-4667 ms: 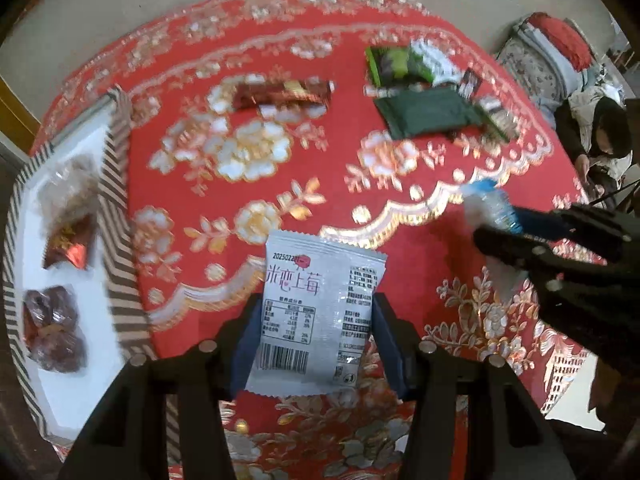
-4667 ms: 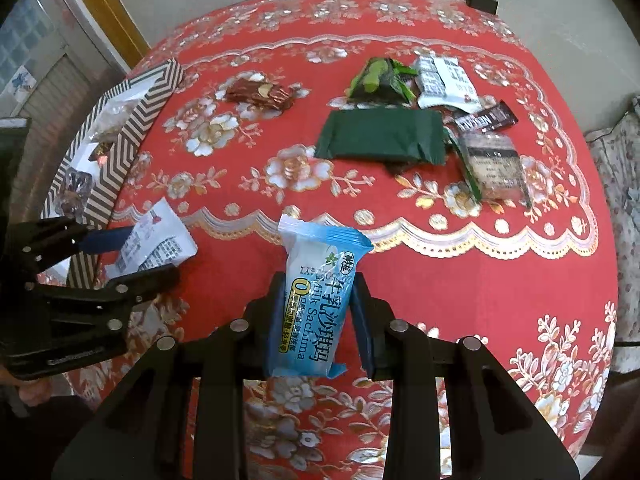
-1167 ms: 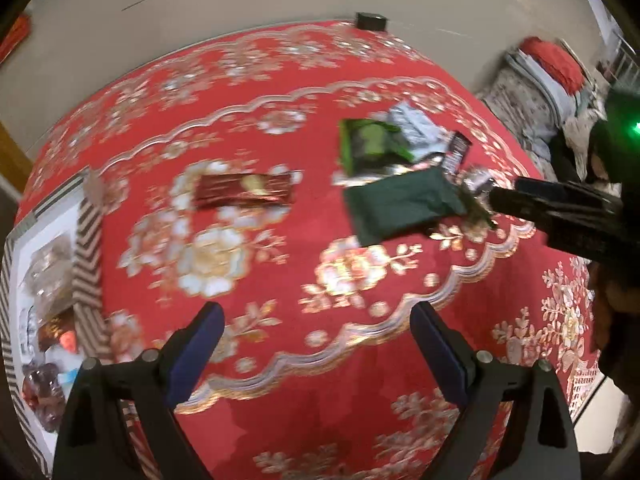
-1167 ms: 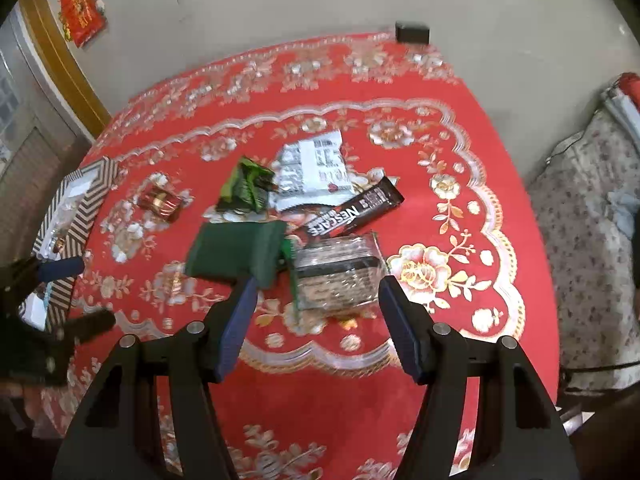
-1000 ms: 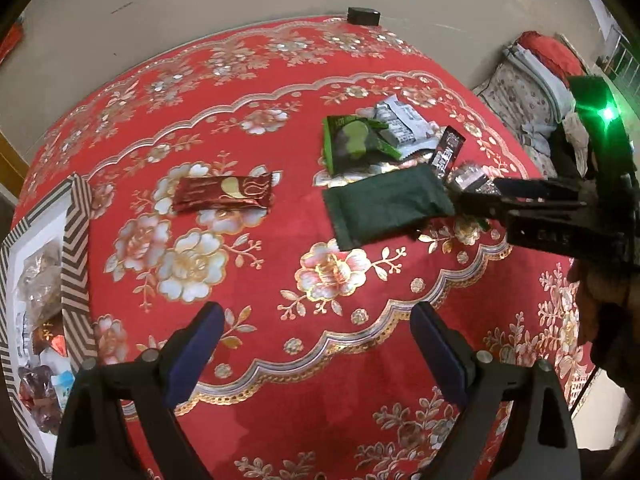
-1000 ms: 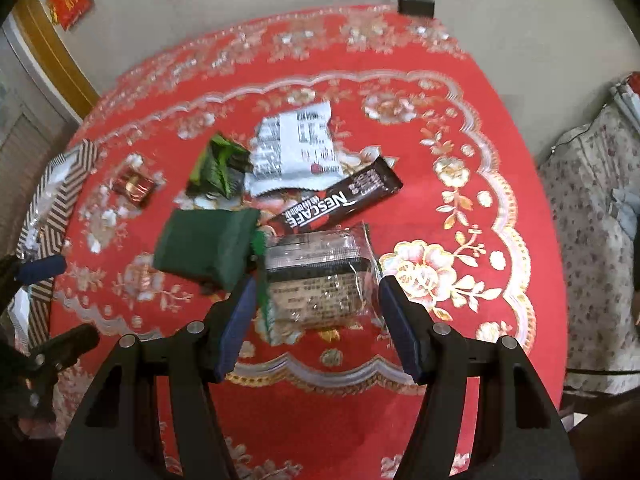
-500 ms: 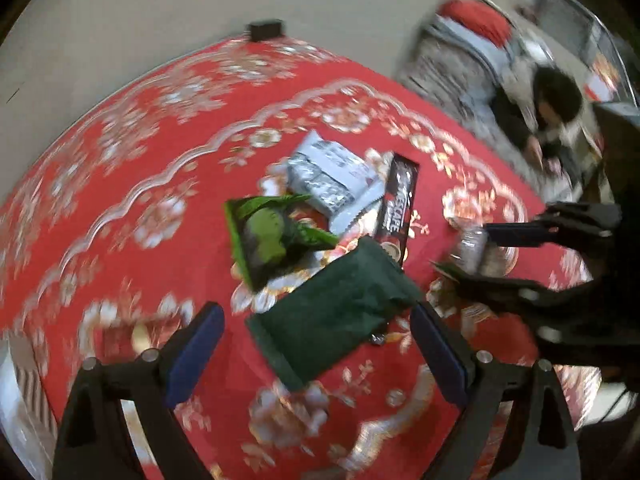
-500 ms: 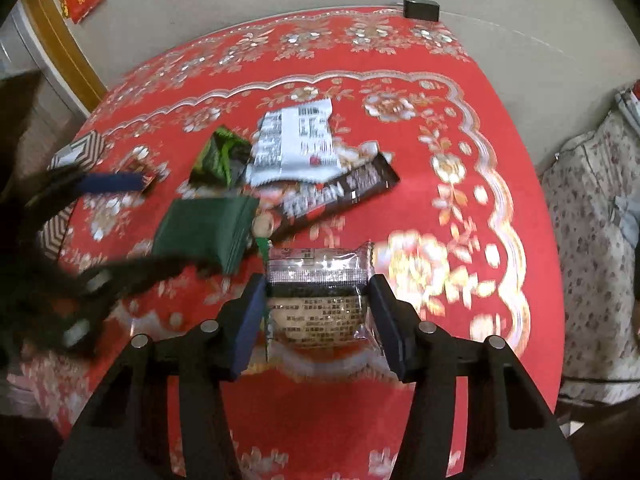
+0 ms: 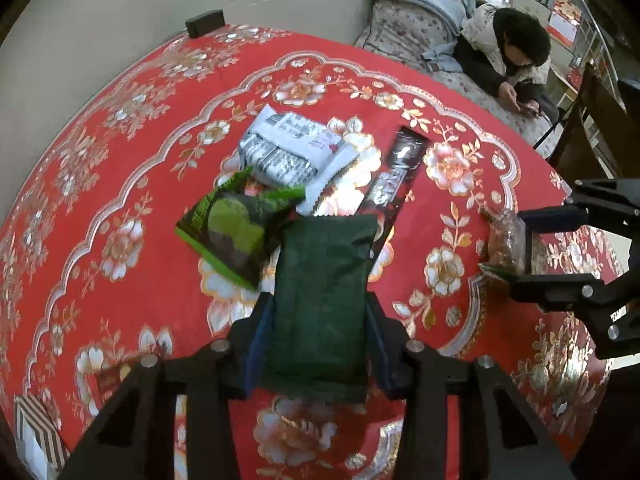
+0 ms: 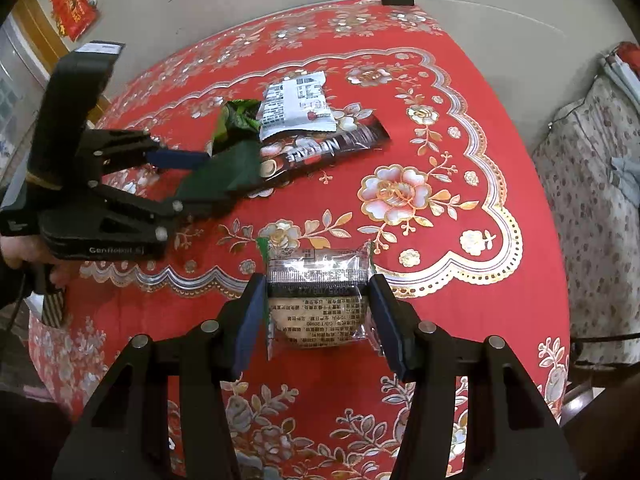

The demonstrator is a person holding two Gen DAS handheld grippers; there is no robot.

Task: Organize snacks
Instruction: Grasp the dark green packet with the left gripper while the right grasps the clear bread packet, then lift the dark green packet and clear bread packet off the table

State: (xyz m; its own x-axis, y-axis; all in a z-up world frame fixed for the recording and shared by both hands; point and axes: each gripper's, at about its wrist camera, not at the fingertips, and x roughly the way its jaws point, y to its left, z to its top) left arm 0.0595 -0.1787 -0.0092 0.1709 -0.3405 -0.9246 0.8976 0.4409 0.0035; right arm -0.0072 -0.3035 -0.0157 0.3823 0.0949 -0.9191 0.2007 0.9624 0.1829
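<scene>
At the left, the left gripper (image 9: 318, 320) is closed across the width of the dark green pack (image 9: 324, 280), whose long axis runs along the fingers, far end beside the bright green bag (image 9: 236, 228). To the right, the right gripper (image 10: 318, 312) pinches the clear wrapped cake (image 10: 318, 300), long axis across its jaws. Both point far across the red tablecloth (image 10: 420, 140); the striped box (image 9: 32, 432) lies near-left, nearer the left gripper.

We hold both tongs level over the worktop: left tongs (image 9: 318, 320) clamped on a dark green packet (image 9: 324, 280), right tongs (image 10: 318, 312) clamped on a clear-wrapped cake (image 10: 318, 300).
</scene>
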